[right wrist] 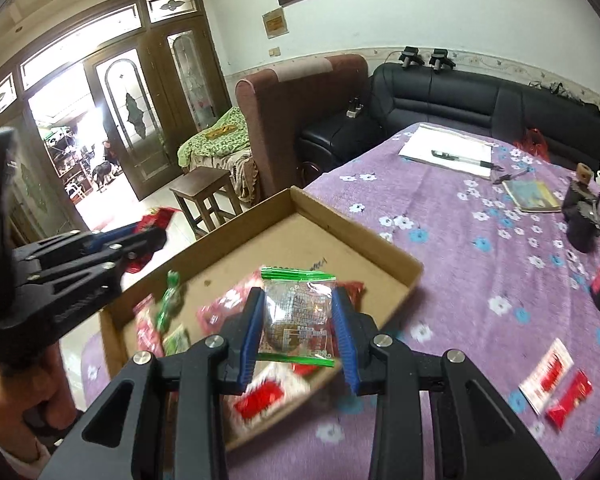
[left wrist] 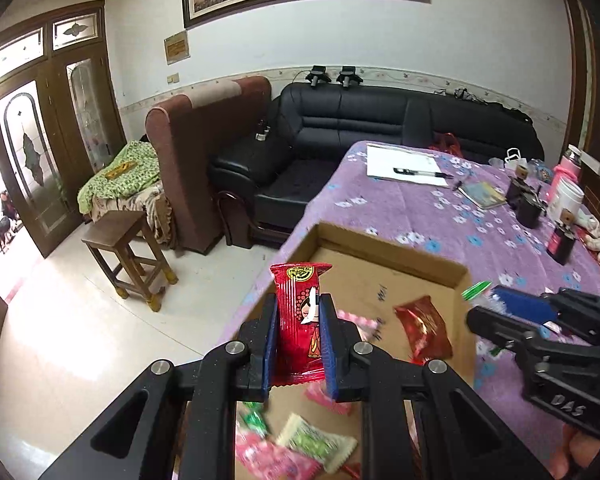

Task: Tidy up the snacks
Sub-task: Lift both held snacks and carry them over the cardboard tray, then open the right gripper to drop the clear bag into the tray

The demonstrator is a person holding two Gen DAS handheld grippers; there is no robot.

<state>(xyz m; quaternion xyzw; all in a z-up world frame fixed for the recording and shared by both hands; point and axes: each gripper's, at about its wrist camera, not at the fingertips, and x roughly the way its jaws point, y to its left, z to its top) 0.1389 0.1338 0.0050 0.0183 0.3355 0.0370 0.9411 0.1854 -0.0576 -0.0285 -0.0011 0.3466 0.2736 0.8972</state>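
From the left wrist, the left hand-held gripper [left wrist: 299, 330] pinches a red snack packet [left wrist: 301, 320] printed with a cartoon figure, held upright between its blue pads above the near left part of a shallow cardboard box [left wrist: 384, 248]. Below it in the box lie pink and green-white wrapped snacks [left wrist: 316, 440] and a crinkled red packet [left wrist: 424, 330]. This view alone shows the right hand-held gripper [left wrist: 496, 300] from the side, at the box's right edge, with a green-edged wrapper at its tip.

From the right wrist, that right hand-held gripper [right wrist: 299, 320] is seen pinching a clear snack packet with green edges [right wrist: 298, 316] over the box [right wrist: 356, 232]. Only here do two red-and-white packets [right wrist: 556, 384] appear, lying on the counter to the right of the box.

The counter [right wrist: 480, 264] wears a purple flowered cloth and carries paper with a pen [right wrist: 460, 158], a booklet and dark jars. Beyond stand a black leather sofa [left wrist: 360, 120], a brown armchair, a wooden stool [left wrist: 128, 256] on the pale tiled floor, and glazed wooden doors.
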